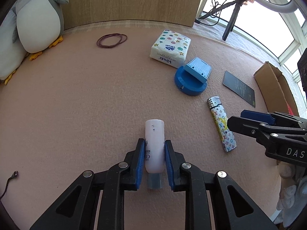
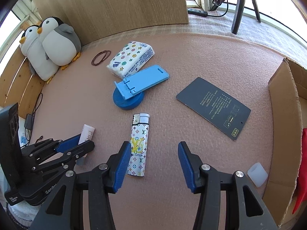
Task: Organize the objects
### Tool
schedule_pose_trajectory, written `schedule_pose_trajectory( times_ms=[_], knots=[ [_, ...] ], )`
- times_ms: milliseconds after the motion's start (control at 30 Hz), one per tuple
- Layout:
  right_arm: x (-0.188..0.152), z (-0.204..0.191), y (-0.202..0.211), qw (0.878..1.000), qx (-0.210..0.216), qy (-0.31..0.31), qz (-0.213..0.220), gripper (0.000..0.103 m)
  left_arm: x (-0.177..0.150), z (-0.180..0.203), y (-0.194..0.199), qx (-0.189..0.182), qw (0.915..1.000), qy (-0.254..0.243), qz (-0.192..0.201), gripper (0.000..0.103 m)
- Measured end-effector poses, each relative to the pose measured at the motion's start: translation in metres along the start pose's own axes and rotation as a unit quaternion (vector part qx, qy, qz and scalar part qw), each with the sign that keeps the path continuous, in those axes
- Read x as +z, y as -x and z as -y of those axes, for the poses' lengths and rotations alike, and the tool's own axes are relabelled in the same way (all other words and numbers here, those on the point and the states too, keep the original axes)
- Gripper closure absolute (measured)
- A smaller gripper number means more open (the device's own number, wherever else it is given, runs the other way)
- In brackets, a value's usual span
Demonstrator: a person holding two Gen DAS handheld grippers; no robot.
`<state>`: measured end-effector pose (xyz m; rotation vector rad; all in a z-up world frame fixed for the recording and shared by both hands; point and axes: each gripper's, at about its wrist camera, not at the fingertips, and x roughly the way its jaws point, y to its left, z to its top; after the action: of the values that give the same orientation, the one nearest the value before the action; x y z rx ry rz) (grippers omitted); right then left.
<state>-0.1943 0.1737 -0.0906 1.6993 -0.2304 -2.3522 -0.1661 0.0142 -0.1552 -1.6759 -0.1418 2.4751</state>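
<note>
One pale tube (image 1: 154, 145) lies on the pink mat (image 1: 76, 105), near centre, clamped between the left gripper (image 1: 154, 143) pads. Right gripper (image 2: 151, 164) spread wide, holding nothing, beside one patterned lighter (image 2: 138, 147). Farther: one tissue pack (image 1: 170, 48), one blue stand (image 1: 191, 78), two plush penguins (image 2: 57, 42).

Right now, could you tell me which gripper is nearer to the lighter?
The right gripper: the lighter lies just inside its left finger, between its open jaws. The left gripper sits off to the lighter's side, its pads against the small white bottle.
</note>
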Motion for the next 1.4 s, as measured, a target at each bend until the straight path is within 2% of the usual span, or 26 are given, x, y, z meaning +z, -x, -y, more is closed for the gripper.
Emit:
schedule_pose_trajectory(
  times_ms=[167,367,433,500,600,800,1100,1400],
  knots=[
    [0.005,-0.017,-0.017,1.000,-0.011,0.015,-0.012,0.056,0.000,-0.008,0.001,-0.013,0.9997,0.020,0.002,0.082],
    [0.008,-0.032,-0.024,0.997,-0.047,0.053,-0.020,0.057,0.000,-0.015,0.002,-0.032,0.9983,0.048,0.006,0.082],
    [0.007,-0.035,-0.025,0.996,-0.062,0.066,-0.019,0.062,0.000,-0.015,0.003,-0.033,0.9983,0.048,0.007,0.082],
    [0.005,-0.036,-0.025,0.994,-0.078,0.076,-0.014,0.073,0.000,-0.015,0.003,-0.033,0.9982,0.049,0.007,0.082],
    [-0.001,-0.031,-0.021,0.995,-0.076,0.070,-0.007,0.081,-0.001,-0.015,0.003,-0.034,0.9981,0.052,0.006,0.082],
    [-0.015,-0.016,-0.009,0.997,-0.054,0.053,-0.004,0.082,-0.007,-0.006,0.006,-0.039,0.9982,0.045,0.005,0.082],
    [-0.048,0.012,0.052,0.999,-0.024,0.015,0.045,0.082,-0.016,0.032,0.027,-0.068,0.9973,0.023,0.017,0.082],
    [-0.087,0.068,0.127,0.994,-0.046,-0.028,0.099,0.082,-0.009,0.118,0.056,-0.122,0.9913,-0.029,0.040,0.082]
  ],
)
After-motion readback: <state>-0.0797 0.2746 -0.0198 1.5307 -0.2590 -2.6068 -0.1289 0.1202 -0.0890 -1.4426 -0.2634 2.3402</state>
